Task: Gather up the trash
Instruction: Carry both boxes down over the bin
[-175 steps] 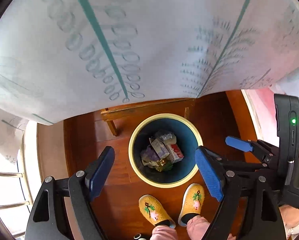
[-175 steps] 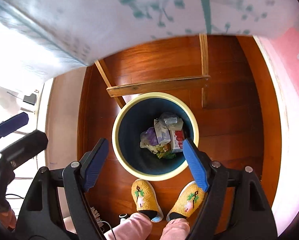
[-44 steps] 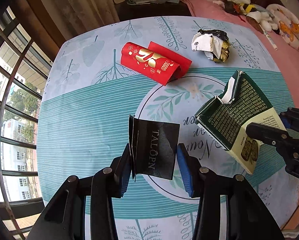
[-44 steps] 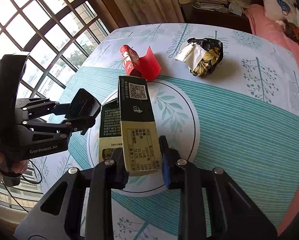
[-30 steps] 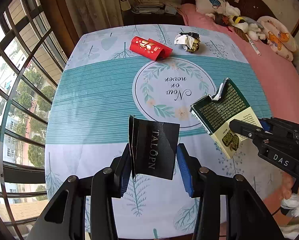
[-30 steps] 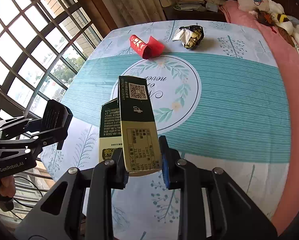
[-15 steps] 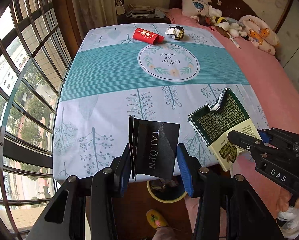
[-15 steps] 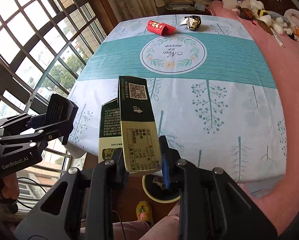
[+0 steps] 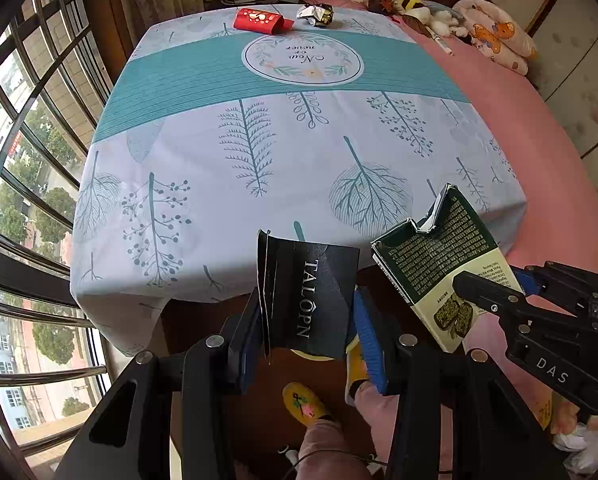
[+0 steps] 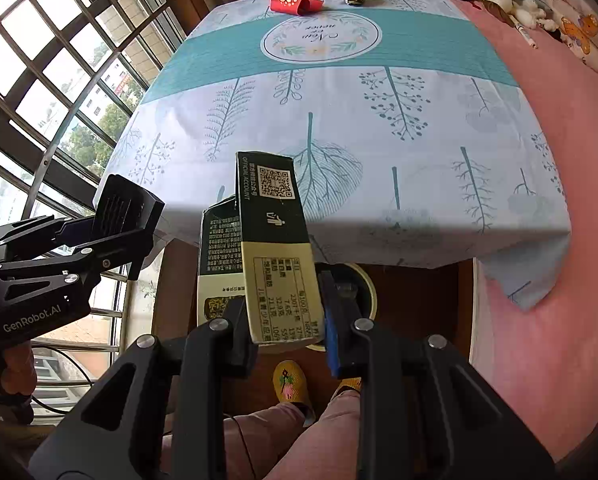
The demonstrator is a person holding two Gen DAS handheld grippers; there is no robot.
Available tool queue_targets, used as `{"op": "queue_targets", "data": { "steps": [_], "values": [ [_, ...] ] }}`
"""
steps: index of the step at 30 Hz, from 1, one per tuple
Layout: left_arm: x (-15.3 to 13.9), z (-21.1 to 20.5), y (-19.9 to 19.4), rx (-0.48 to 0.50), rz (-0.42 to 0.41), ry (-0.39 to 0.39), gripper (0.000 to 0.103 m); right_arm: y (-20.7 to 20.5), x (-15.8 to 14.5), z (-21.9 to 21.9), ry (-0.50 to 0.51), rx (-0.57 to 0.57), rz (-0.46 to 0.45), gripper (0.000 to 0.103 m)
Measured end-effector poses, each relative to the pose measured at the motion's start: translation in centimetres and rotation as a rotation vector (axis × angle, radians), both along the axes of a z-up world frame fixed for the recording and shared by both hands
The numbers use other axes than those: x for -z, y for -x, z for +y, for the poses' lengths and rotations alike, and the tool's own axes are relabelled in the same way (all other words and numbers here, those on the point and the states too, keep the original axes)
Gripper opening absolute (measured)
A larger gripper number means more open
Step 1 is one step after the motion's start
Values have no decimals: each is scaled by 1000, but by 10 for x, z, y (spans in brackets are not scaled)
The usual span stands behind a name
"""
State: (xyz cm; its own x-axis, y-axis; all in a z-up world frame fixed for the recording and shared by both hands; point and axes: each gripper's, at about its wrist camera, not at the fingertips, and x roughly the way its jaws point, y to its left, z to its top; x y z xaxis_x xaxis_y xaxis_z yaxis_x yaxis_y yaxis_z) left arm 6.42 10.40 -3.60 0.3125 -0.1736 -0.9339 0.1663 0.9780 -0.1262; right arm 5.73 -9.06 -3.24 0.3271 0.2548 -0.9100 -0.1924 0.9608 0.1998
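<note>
Below the near edge of the bench, a yellow-rimmed bin stands on the wooden floor, mostly hidden behind what the claws carry. Left claw: clenched on a black packet lettered TALOPN, held upright with its long axis running away from the claw. Right claw: clenched on a torn green-and-cream carton, long axis likewise pointing forward and up, its torn top farthest from the claw. Both pieces hang off the bench, above the floor, in front of the person's yellow slippers. The bin lies straight beneath and slightly ahead of both claws; in the right wrist view its rim shows just to the right of the carton, and in the left wrist view only a sliver of rim appears under the packet. Neither claw looks clearly nearer (the two sit side by side over it). The coming release seems to need each claw centred over the bin mouth. Two pieces remain at the bench's far edge: a red envelope and a crumpled foil wrapper, near each other.
</note>
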Motion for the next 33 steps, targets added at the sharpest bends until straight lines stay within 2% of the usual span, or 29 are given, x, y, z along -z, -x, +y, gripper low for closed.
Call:
{"op": "queue_targets", "data": {
  "steps": [6,12,20,27,28,30,31,32,33],
  "values": [
    [30,-18,9,-9,59,-6,43,9,38,-12,3,-9,77,23],
    [85,-41,17,-45,126,-13,43,15,104,-30,2,-1,161,23],
    [203,-65,9,-116,177,-24,44,-1,238,-56,43,61,268,23],
    [302,-77,-7,-159,217,-36,46,-22,333,-55,33,87,289,25],
    [312,-78,-9,-163,218,-40,48,-25,343,-54,35,93,292,27],
    [327,-78,-12,-169,211,-52,59,-29,359,-54,37,110,289,45],
    [333,-78,-13,-171,209,-63,74,-31,364,-55,26,117,289,56],
    [338,-79,-14,-172,210,-72,88,-33,369,-57,17,130,291,59],
    [342,-79,-14,-176,207,-80,90,-30,373,-60,7,144,293,59]
  ]
}}
